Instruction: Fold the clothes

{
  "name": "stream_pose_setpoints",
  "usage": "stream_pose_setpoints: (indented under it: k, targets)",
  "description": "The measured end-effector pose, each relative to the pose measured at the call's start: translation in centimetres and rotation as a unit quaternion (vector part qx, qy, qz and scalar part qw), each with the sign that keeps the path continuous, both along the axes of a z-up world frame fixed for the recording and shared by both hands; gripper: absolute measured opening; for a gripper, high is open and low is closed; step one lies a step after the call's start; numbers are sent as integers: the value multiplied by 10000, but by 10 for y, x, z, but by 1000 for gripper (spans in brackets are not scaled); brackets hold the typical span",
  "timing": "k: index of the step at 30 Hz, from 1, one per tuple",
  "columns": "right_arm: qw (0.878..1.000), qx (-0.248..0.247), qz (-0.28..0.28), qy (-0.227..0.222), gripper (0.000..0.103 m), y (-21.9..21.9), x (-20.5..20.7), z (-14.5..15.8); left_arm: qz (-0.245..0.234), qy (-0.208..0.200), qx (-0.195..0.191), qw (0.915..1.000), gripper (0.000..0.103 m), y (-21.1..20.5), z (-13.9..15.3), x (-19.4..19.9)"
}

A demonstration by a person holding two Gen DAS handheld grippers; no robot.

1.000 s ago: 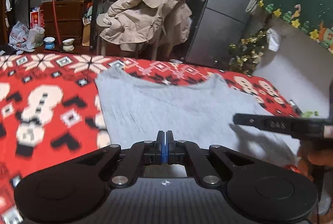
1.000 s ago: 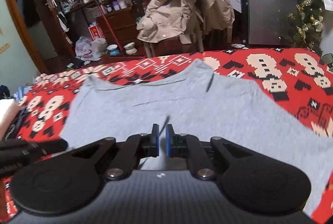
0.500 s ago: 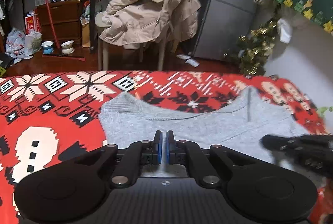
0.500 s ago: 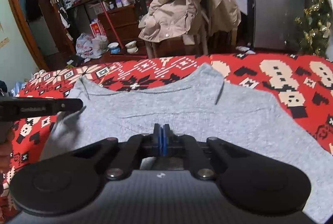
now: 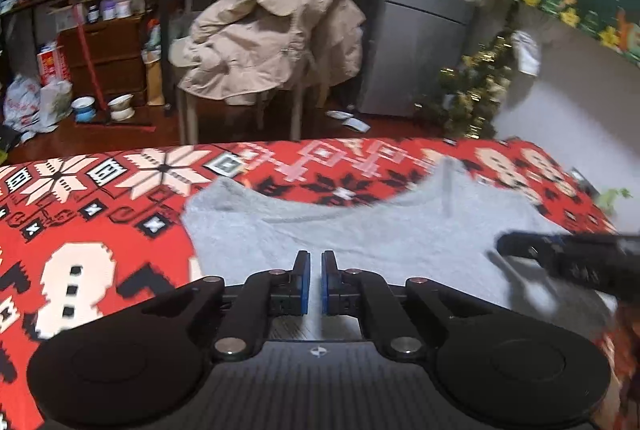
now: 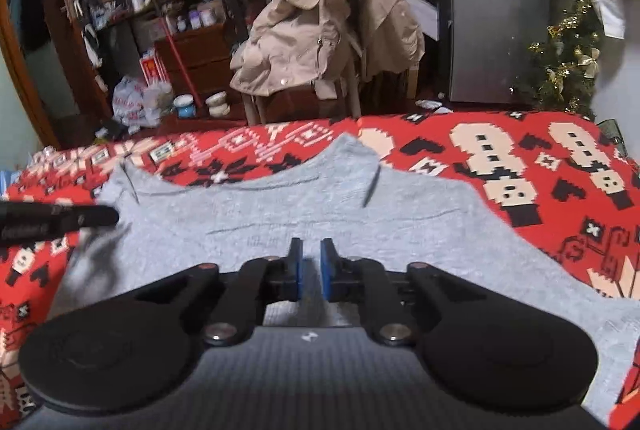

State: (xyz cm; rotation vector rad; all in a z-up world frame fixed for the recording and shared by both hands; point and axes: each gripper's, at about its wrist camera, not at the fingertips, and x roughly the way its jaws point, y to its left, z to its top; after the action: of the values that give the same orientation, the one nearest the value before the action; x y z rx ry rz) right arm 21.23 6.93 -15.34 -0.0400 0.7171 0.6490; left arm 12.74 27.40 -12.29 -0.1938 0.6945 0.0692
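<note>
A grey shirt lies flat on a red patterned blanket, its neckline at the far side. My left gripper hovers over the shirt's left part. Its blue pads stand a narrow gap apart with nothing pinched between them. My right gripper hangs over the shirt's middle, its jaws opening, and only cloth shows below the gap. Each gripper shows in the other's view: the right gripper at the right edge, the left gripper at the left edge.
Beyond the bed stands a chair draped with a beige coat. A grey fridge and a small Christmas tree are at the back right. Cluttered shelves and drawers fill the back left.
The left gripper's pads went from pressed together to slightly apart, and its view drew back so more blanket shows. The right gripper's pads shut, then parted again.
</note>
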Motion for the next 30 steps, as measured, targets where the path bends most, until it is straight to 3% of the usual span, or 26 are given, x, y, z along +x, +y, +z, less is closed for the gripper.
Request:
stream_pose_setpoints:
  k: [6,9,13,19,25,30]
  targets:
    - [9965,389,676,285,7,-12,-43,15,-601,17,-414,9973,4,-34,-1,-44]
    - [9928,423,1040,415,7,-6,-70,14,-850,10,-352,9958,4,-51,-9,-57]
    - [9894,122,1375,447,7,6,-95,2,-933,99,-230,9953,4,-62,-23,-64]
    - [9912,-113,1255,412,6,-2,-104,-9,-1042,36,22,9945,4,-70,-25,-67]
    - [9932,132,995,583,6,-19,-99,-5,-1184,-1,121,9929,4,-78,-25,-71]
    - [9910,356,1152,580,6,-14,-96,4,-1401,60,212,9899,4,-88,-28,-74]
